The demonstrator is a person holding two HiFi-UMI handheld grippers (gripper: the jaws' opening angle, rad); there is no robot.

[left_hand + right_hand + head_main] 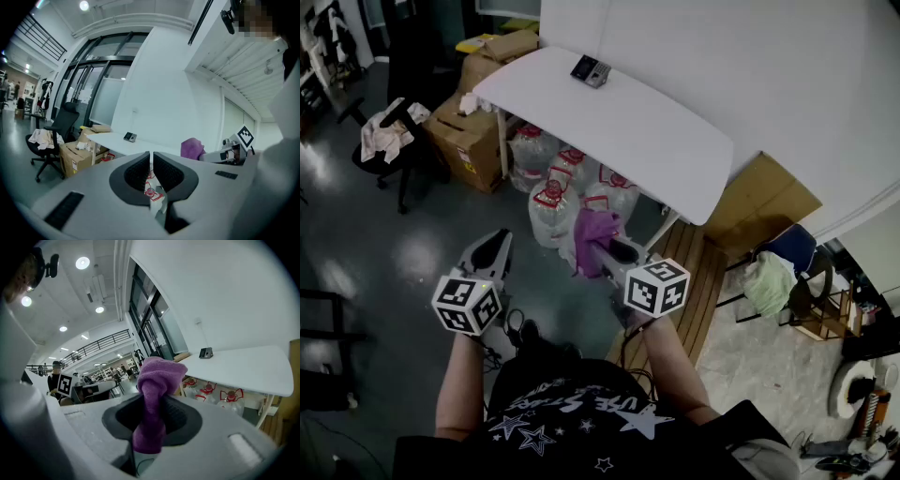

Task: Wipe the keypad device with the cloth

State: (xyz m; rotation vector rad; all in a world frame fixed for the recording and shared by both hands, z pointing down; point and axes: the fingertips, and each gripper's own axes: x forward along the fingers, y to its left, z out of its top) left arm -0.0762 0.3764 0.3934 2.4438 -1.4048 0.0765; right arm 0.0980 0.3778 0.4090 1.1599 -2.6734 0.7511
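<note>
Cloth: the purple cloth point(159, 376) is bunched into a thick wad. It stands up above the jaws and hangs a little below them.
Right gripper: the right gripper point(152, 414) is clamped on the cloth, with both pads pressed into the fabric. It is held out in front of the person, in the air above the floor.
Left gripper: the left gripper point(151, 161) has its jaws drawn together with only a thin slit between them, and nothing is in that slit. It is held beside the right one and touches nothing.
Keypad: the keypad point(590, 70) is a small dark device lying flat near the far end of the table point(619, 122). It sits close to the wall, alone on the white top.
Gap: both grippers are well apart from the keypad. The person stands off the near end of the table, so most of the top lies between cloth and device.
Under table: water bottles point(572, 183) with red caps are clustered on the floor, and boxes point(469, 131) stand at the far side.
Done: the cloth is gripped and ready.
Not yet done: the cloth has no contact with the keypad, so as far as can be judged no wiping has begun.
Left to do: likely walk or reach to the far end, bring the wad down on the keypad's face and rub across it. The left gripper may need to steady the device, since it looks light and could slide.
</note>
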